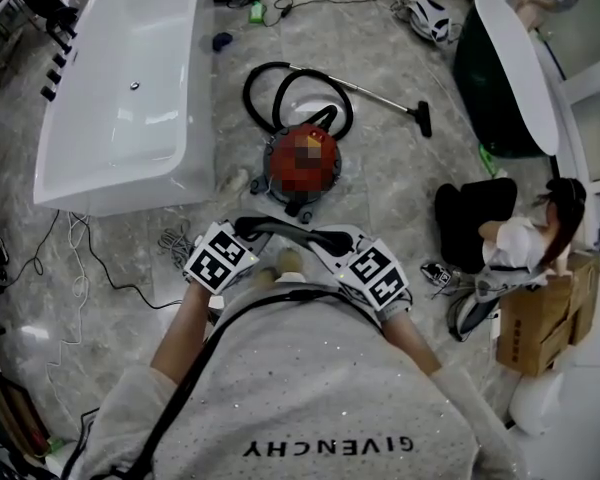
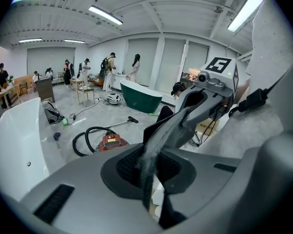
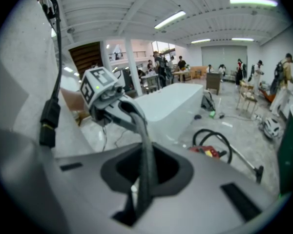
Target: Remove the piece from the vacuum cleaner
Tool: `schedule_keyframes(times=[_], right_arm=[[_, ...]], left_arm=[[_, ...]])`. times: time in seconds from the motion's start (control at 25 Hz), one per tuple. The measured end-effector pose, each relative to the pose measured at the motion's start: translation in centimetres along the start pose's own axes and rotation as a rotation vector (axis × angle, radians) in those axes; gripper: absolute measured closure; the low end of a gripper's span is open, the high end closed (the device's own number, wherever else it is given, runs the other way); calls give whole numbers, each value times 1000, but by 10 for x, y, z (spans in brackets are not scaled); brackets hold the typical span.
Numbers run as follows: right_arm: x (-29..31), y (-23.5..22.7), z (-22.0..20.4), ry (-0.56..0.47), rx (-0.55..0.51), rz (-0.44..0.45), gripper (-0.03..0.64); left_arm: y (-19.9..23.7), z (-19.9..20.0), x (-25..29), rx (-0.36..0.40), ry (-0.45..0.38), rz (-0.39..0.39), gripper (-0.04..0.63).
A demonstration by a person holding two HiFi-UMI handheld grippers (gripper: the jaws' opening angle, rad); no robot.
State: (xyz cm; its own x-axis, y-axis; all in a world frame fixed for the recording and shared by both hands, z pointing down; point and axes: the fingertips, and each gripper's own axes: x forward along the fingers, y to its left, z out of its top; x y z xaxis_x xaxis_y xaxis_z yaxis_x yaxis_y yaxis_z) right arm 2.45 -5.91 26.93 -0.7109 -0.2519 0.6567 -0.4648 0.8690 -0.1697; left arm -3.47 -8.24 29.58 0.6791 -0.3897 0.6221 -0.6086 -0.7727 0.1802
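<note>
Grey sweater (image 1: 310, 388) of the wearer fills the bottom of the head view, with a black cable across it. Just ahead of the chest both tools are held up close together. Left tool (image 2: 183, 116): jaws pressed together, nothing seen between them, tips right at the right tool's body. Right tool (image 3: 136, 121): jaws also pressed together, nothing seen between, tips up against the left tool. Marker cubes sit side by side.

Red vacuum (image 1: 302, 163) stands on the floor (image 1: 400, 178), ahead of the tools and well apart from them, untouched. Black hose (image 1: 252, 88) is looped behind it. A wand (image 1: 380, 96) runs right to a nozzle (image 1: 421, 120). White tub (image 1: 130, 183) to the left, dark green tub (image 1: 500, 98) to the right. A seated person (image 1: 525, 238) is at right, beside a cardboard box (image 1: 540, 318).
</note>
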Motion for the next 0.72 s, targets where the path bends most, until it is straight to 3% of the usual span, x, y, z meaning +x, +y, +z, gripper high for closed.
schedule_keyframes(times=[0.72], right_arm=[[-1, -12, -5, 36, -20, 34, 575]], left_arm=[[-2, 0, 12, -62, 6, -33, 546]])
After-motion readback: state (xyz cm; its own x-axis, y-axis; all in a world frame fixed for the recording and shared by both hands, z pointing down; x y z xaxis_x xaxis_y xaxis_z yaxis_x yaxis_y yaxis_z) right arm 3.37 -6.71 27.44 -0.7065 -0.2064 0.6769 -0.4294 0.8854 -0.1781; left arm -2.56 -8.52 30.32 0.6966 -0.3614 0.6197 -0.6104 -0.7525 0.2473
